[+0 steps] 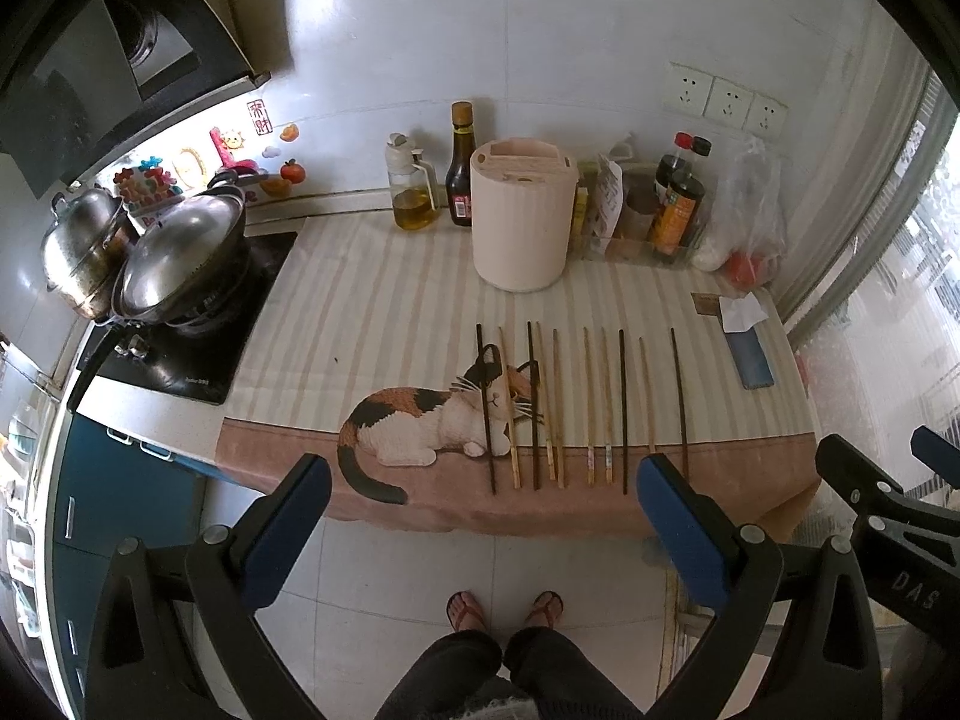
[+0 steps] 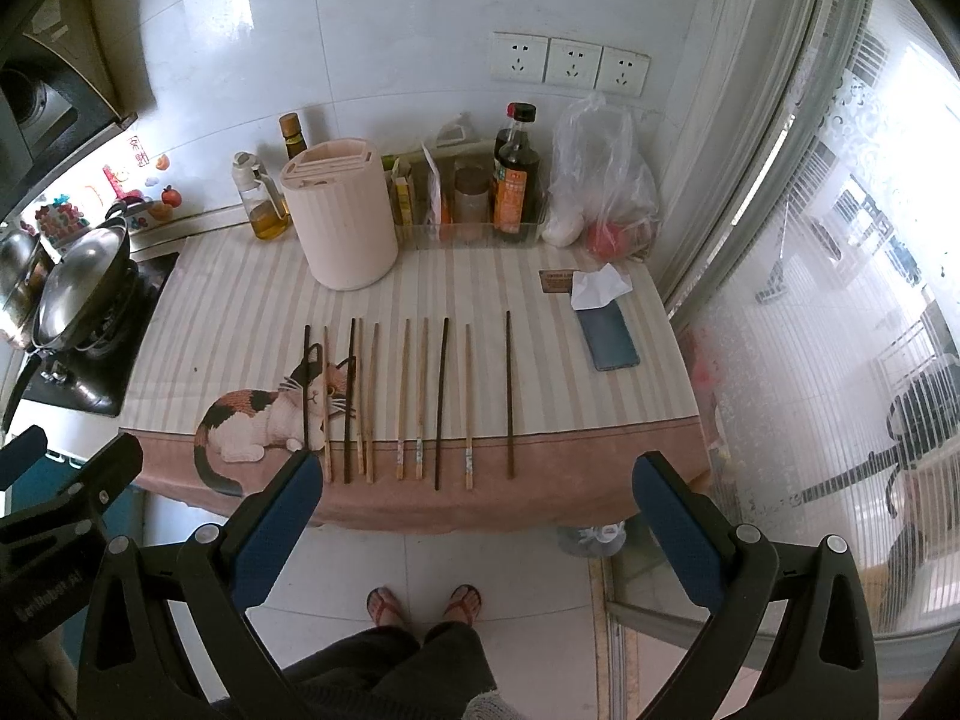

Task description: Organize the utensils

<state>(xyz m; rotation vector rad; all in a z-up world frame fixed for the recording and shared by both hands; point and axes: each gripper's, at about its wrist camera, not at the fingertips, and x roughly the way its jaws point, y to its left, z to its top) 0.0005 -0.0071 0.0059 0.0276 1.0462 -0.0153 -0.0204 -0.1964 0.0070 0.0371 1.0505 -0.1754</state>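
Ten chopsticks (image 1: pixel 576 408) lie side by side on a striped cloth (image 1: pixel 372 300) printed with a cat (image 1: pixel 420 426), their lengths running from the front edge of the counter toward the wall. Four are dark and six are pale wood; in the left wrist view the leftmost dark stick (image 1: pixel 486 408) crosses the cat's head, and the rightmost dark stick (image 1: pixel 678 402) lies a little apart from the others.

Left gripper (image 1: pixel 480 480): jaws spread wide, holding nothing. It hangs over the floor in the lower centre of its frame, short of the counter edge. The near ends of the chopsticks fall between its two blue pads (image 1: pixel 288 534) but beyond them, with no contact.

Right gripper (image 2: pixel 474 474): jaws likewise spread and empty, at the lower centre of its frame. The chopstick row (image 2: pixel 408 402) sits above and between its pads (image 2: pixel 672 534), apart from them; the left pad overlaps the nearest dark stick only in the picture.

Cream utensil holder (image 1: pixel 521 222): upright cylinder with slots in its top, standing behind the row in the upper centre, near the wall.

Right of the sticks lie a dark phone (image 2: pixel 612 336) and a crumpled tissue (image 2: pixel 597 288). Bottles (image 1: pixel 461 168) line the wall, and pots (image 1: pixel 174 258) sit on the stove at the left of the frame.
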